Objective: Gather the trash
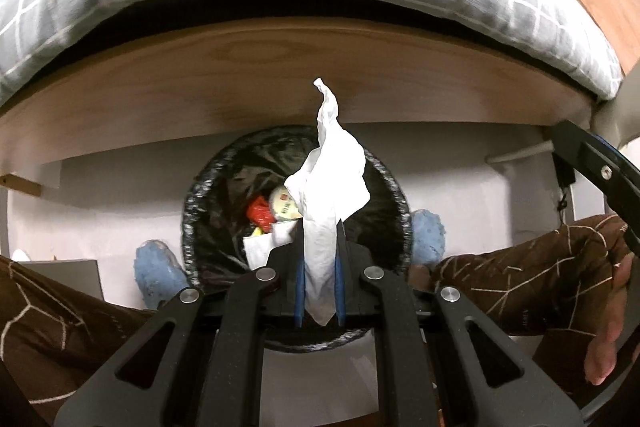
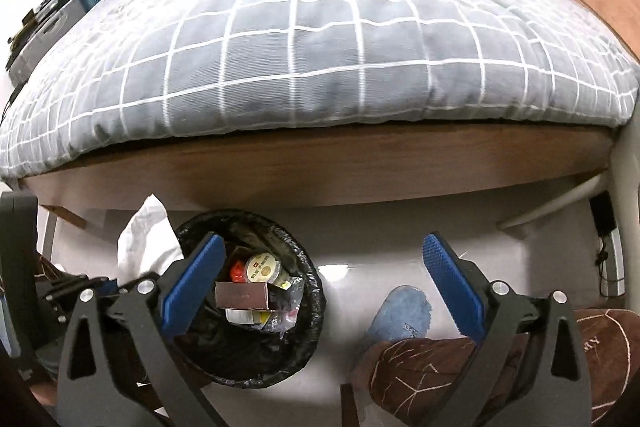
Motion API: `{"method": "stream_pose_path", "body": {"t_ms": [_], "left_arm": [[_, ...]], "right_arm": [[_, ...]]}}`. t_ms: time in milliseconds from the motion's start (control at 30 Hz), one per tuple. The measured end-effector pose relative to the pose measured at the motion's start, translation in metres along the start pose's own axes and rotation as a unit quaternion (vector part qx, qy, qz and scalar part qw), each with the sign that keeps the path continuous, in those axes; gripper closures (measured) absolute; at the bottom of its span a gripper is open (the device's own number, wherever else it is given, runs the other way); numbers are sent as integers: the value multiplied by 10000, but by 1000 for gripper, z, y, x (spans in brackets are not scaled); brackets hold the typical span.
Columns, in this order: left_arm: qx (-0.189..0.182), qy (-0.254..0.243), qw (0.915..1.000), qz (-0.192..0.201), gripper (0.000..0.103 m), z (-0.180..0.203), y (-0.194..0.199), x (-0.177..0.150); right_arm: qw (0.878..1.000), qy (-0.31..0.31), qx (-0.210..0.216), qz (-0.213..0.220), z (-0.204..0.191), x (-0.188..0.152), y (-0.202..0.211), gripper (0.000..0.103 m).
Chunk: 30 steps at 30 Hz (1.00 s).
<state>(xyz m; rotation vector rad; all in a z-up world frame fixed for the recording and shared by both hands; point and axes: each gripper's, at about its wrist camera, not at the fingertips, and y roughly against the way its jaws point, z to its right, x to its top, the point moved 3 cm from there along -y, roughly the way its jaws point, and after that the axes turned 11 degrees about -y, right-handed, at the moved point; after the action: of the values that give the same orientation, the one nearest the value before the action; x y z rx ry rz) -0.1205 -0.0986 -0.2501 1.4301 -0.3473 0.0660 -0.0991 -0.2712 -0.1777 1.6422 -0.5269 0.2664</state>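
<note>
My left gripper (image 1: 319, 227) is shut on a crumpled white tissue (image 1: 330, 187) and holds it right above the round trash bin (image 1: 200, 195) lined with a black bag. The bin holds a red wrapper (image 1: 258, 213), a round lid and paper scraps. In the right wrist view the same bin (image 2: 312, 291) stands on the white floor below the bed, with a brown box (image 2: 242, 295) and a round tin inside. The tissue (image 2: 146, 239) shows at the bin's left edge. My right gripper (image 2: 324, 259) is open and empty above the bin's right side.
A bed with a grey checked cover (image 2: 320, 47) and a wooden frame (image 2: 300, 163) stands just behind the bin. The person's blue slippers (image 2: 404, 311) and brown-trousered legs (image 2: 440, 371) flank the bin. A bed leg and cable (image 2: 608, 259) are at the right.
</note>
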Motion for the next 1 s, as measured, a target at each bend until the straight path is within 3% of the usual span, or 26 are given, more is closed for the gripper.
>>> {"method": "stream_pose_path", "body": {"t_ms": [267, 333, 400, 533, 700, 1000], "left_arm": [[127, -258, 9996, 28, 85, 18, -5, 1], [174, -227, 9996, -3, 77, 18, -6, 1], [196, -130, 9997, 36, 59, 13, -5, 1], [231, -3, 9997, 95, 42, 8, -5, 1], [359, 125, 9990, 234, 14, 1, -2, 2], [462, 289, 9969, 570, 8, -14, 26, 4]], "right_arm": [[10000, -20, -39, -69, 4, -3, -8, 8], [10000, 12, -57, -80, 4, -4, -9, 8], [9999, 26, -39, -88, 2, -4, -10, 8], [9999, 38, -40, -93, 0, -5, -11, 8], [9999, 49, -47, -98, -1, -5, -12, 8], [10000, 57, -13, 20, -7, -2, -5, 8]]}}
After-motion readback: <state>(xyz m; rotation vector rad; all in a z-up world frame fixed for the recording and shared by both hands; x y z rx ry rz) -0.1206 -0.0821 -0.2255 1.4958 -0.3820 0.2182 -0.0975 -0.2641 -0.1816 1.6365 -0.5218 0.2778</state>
